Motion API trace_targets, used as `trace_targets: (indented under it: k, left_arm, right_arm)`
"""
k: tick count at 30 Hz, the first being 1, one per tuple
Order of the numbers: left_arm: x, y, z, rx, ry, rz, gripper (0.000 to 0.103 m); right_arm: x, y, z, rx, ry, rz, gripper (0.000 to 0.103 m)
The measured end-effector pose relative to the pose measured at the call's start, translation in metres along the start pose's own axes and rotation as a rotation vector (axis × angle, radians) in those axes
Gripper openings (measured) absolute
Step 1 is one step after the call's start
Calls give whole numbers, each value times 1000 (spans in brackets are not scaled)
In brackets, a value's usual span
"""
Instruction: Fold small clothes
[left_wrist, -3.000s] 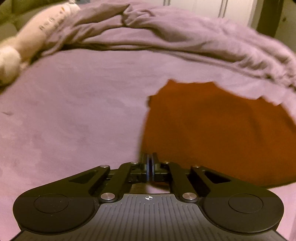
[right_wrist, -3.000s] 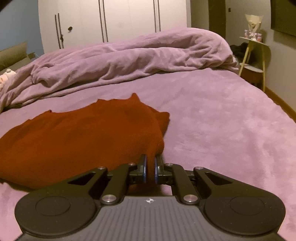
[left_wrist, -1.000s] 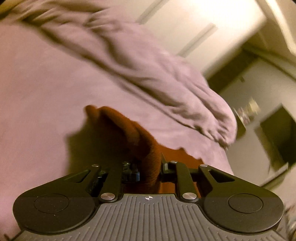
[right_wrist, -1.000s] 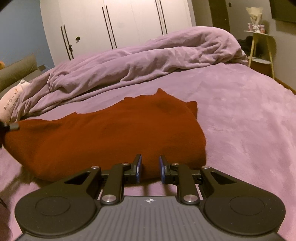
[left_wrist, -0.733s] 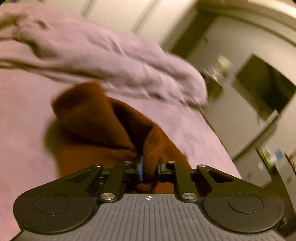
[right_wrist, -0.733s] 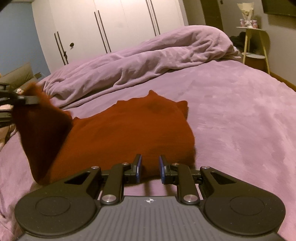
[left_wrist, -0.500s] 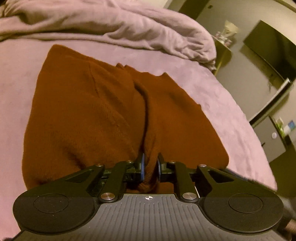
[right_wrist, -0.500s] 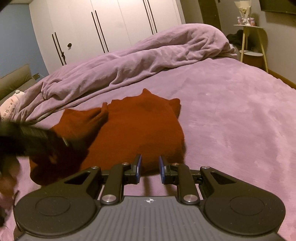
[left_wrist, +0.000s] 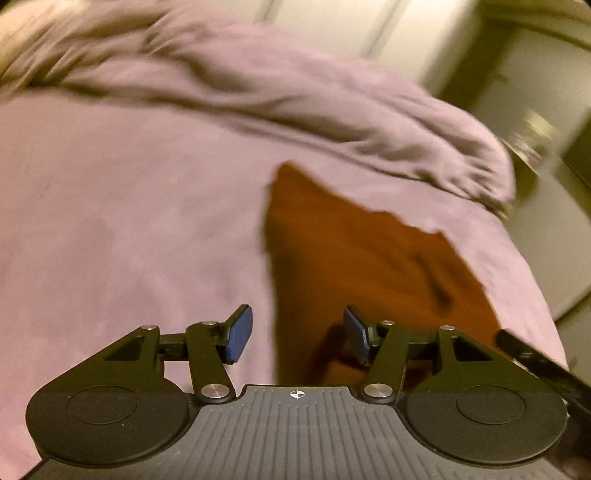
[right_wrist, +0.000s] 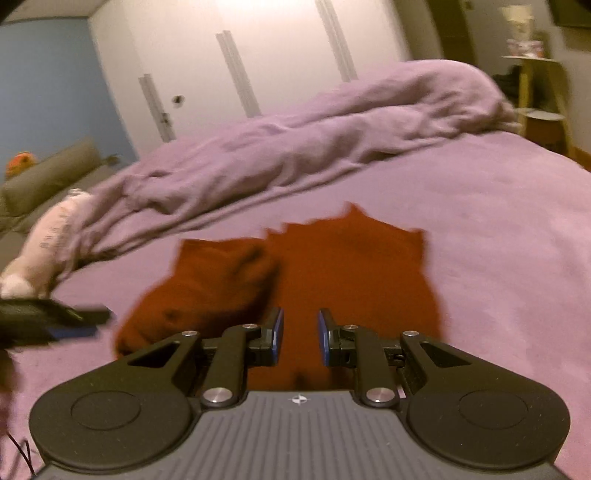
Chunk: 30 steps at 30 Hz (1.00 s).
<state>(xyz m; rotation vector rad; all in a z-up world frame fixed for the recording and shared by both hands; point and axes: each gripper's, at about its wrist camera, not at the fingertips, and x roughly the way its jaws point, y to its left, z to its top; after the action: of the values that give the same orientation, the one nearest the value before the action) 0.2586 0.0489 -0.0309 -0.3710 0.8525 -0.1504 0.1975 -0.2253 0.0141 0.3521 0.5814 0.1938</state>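
Left tool (left_wrist: 298, 335): jaws opening, set wide, nothing pressed between the 2 blue pads (left_wrist: 239, 335). It sits at the lower centre of its own frame, over the left edge of the garment. The right wrist view also catches it as a blurred dark bar at the lower left (right_wrist: 55, 317).

Right tool (right_wrist: 300, 336): jaws parted by a narrow gap, pads clear of the cloth, nothing gripped. The garment shows through the gap at lower centre. The left wrist view shows only a dark sliver of it at the lower right edge (left_wrist: 535, 365).

Rust-red knit garment (right_wrist: 332, 280): lies on the bed (right_wrist: 498, 240), centre of frame. The right wrist view alone shows its left part turned over onto itself as a thicker lump, with jagged points along the far edge. The left wrist view (left_wrist: 369, 266) shows it flatter, centre right, blurred.

Surroundings: rumpled purple duvet (right_wrist: 332, 125) across the upper frame; soft toy (right_wrist: 48, 236) at far left and wardrobe doors (right_wrist: 240, 66) behind, right wrist view only.
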Motion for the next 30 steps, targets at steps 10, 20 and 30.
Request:
trace_targets:
  k: [10, 20, 30]
  left_arm:
    - [23, 10, -13, -6, 73, -82, 71]
    - [7, 8, -15, -30, 30, -78, 71]
    - [21, 14, -8, -30, 28, -21, 72]
  right_arm:
    - [81, 49, 10, -40, 193, 120, 54]
    - [98, 35, -4, 17, 227, 180, 14]
    - [85, 9, 4, 59, 214, 168, 29]
